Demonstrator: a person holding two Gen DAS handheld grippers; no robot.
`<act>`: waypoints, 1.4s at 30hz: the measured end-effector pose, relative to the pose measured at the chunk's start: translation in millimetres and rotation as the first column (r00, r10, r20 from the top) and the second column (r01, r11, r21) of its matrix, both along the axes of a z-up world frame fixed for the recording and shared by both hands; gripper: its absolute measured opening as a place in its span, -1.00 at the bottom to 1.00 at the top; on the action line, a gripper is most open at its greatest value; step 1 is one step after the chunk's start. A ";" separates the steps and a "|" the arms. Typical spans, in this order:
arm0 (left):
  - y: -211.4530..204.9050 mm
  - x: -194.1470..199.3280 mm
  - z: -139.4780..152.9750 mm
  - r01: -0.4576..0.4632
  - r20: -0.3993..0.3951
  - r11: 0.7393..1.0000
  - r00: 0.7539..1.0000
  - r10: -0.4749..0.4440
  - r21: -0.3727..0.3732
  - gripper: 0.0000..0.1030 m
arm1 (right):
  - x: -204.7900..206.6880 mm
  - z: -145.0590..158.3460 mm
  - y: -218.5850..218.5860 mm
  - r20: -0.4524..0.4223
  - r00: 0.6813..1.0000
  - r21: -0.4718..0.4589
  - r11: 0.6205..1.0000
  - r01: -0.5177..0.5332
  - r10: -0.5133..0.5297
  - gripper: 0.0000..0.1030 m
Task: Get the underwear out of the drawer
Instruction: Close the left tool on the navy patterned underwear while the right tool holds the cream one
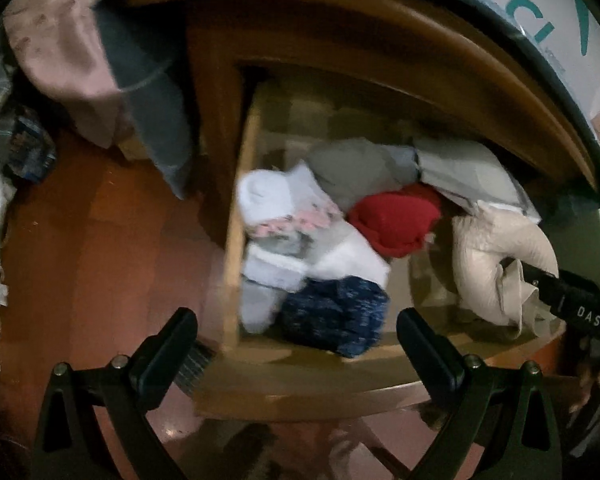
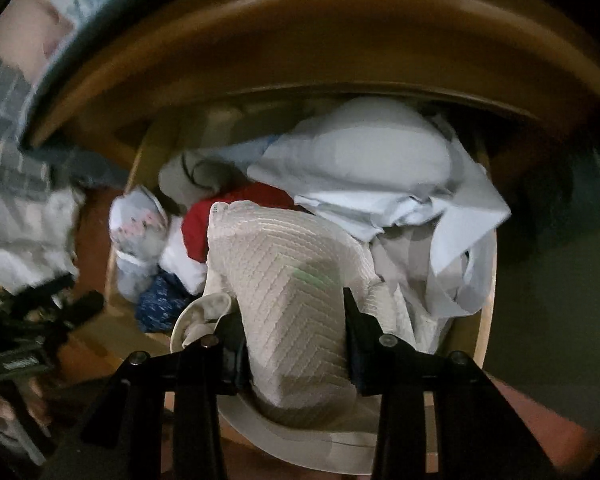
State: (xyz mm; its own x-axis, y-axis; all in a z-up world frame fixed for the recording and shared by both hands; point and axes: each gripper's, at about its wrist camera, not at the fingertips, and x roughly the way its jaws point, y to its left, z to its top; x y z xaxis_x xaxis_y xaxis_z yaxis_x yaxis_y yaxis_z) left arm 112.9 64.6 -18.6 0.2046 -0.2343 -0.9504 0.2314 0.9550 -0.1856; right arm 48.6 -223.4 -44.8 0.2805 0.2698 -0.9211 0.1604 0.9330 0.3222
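A wooden drawer (image 1: 234, 240) stands pulled out, full of folded clothes. My right gripper (image 2: 296, 320) is shut on a cream, ribbed piece of underwear (image 2: 284, 264), which bulges up between the fingers and hangs just above the drawer's right side. The left wrist view shows the same underwear (image 1: 488, 248) at the right, with the right gripper (image 1: 518, 270) biting its lower edge. My left gripper (image 1: 296, 332) is open over the drawer's front edge, with nothing between its fingers. A blue speckled garment (image 1: 340, 312) lies just beyond it.
In the drawer lie a red garment (image 1: 392, 220), white and pink socks (image 1: 276, 204), grey cloth (image 1: 352, 168) and pale blue cloth (image 2: 364, 160). The cabinet top (image 1: 420, 32) overhangs the back, with a white box (image 1: 548, 20) on it. Bedding (image 1: 68, 48) hangs over the red-brown floor (image 1: 100, 240) at left.
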 end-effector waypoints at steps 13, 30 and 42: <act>-60.2 21.0 -40.3 0.099 -0.152 0.983 0.986 -0.075 0.157 0.98 | 9.8 -14.1 14.1 0.048 0.999 0.034 0.999 -0.019 0.017 -0.29; -81.6 44.5 -97.2 0.128 -0.345 0.968 0.937 -0.046 0.218 -0.02 | 14.1 -14.4 18.7 0.048 0.998 0.025 0.999 -0.032 0.031 -0.26; -68.7 42.6 -68.5 0.074 -0.265 0.992 0.963 -0.045 0.101 -0.45 | 15.9 -16.1 27.6 0.045 0.997 -0.033 0.998 -0.053 0.055 -0.25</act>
